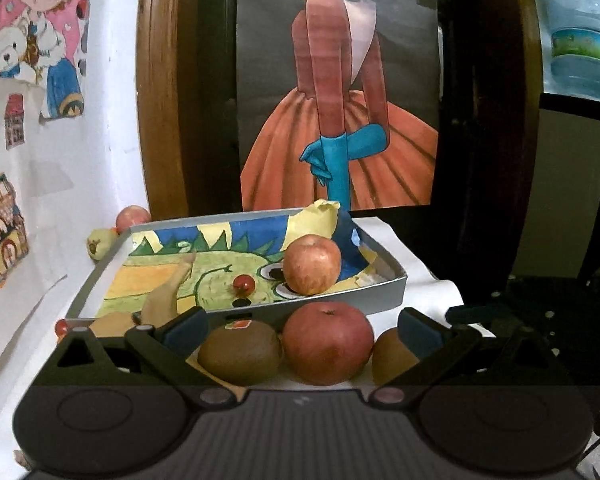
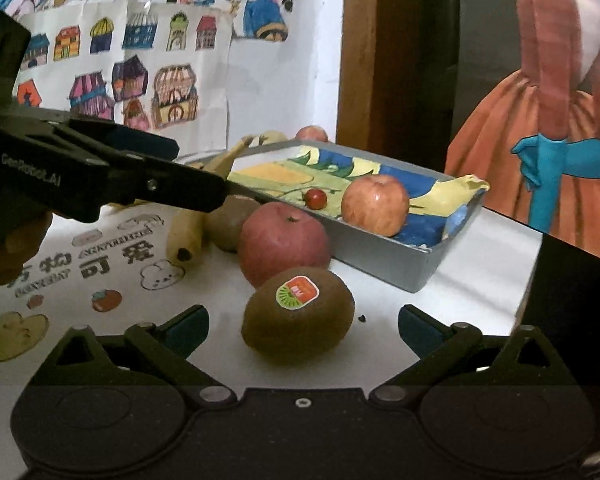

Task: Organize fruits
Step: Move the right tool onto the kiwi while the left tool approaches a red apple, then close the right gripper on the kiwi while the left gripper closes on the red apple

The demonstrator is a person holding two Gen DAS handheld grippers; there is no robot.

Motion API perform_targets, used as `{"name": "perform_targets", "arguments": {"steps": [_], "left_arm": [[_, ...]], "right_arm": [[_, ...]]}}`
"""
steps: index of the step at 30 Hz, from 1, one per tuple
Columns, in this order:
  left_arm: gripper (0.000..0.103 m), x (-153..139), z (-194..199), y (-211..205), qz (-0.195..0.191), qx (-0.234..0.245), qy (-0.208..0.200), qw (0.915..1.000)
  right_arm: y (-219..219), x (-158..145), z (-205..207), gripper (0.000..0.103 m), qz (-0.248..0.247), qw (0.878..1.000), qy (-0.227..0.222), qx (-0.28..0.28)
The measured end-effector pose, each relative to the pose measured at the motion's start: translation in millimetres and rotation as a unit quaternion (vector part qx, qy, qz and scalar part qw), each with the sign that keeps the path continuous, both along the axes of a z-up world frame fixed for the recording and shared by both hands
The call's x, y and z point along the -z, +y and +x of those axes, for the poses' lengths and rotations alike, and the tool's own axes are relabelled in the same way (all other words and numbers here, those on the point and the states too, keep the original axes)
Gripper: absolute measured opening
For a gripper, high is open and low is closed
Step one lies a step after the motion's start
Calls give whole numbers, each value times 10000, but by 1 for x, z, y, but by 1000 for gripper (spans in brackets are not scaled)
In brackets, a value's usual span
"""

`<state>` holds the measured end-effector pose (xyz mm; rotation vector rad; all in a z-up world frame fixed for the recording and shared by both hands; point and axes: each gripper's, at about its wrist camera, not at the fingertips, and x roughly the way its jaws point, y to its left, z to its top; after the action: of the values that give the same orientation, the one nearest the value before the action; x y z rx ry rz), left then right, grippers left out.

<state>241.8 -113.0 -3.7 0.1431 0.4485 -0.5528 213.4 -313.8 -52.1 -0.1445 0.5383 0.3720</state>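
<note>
A grey tray lined with a drawing holds a pale red apple and a cherry tomato. A banana leans at its near left rim. In front of it lie a kiwi, a big red apple and a second kiwi. My left gripper is open, its fingers spread just short of these fruits. My right gripper is open too, with the stickered kiwi lying between its pads. Behind that sit the red apple and the tray.
Another apple and a greenish fruit lie behind the tray's far left corner. A small tomato sits by the near left corner. The left gripper, held by a hand, reaches in above the banana. The white table's edge drops off on the right.
</note>
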Motion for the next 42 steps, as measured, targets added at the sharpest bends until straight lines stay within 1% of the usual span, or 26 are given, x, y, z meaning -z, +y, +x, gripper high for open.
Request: {"name": "perform_targets", "arguments": {"steps": [2, 6, 9, 13, 18, 19, 23, 26, 34, 42], "left_arm": [[103, 4, 5, 0, -16, 18, 60, 10000], [103, 8, 10, 1, -2, 115, 88, 9999], [103, 11, 13, -1, 24, 229, 85, 9997], [103, 14, 16, -2, 68, 354, 70, 9993], [103, 16, 21, -6, 121, 443, 88, 9989], [103, 16, 22, -7, 123, 459, 90, 9988], [103, 19, 25, -8, 151, 521, 101, 9985], [103, 20, 27, -10, 195, 599, 104, 9980], [102, 27, 28, -26, 391, 1009, 7, 9941], [102, 36, 36, -47, 769, 1313, -48, 9884]], "right_arm": [[1, 3, 6, 94, -32, 9999, 64, -82], [2, 6, 12, 89, -62, 9995, 139, -285], [1, 7, 15, 85, -69, 9992, 114, -376], [0, 10, 18, 78, -93, 9990, 139, -416], [-1, 10, 20, 72, -65, 9983, 115, -561], [0, 10, 19, 69, -57, 9981, 88, -599], [-1, 10, 16, 68, -41, 9984, 49, -557], [-8, 9, 10, 68, -13, 9991, 10, -420], [-30, 5, -1, 68, -79, 9998, 12, -175], [-39, 5, -6, 68, -123, 9998, -11, -133]]}}
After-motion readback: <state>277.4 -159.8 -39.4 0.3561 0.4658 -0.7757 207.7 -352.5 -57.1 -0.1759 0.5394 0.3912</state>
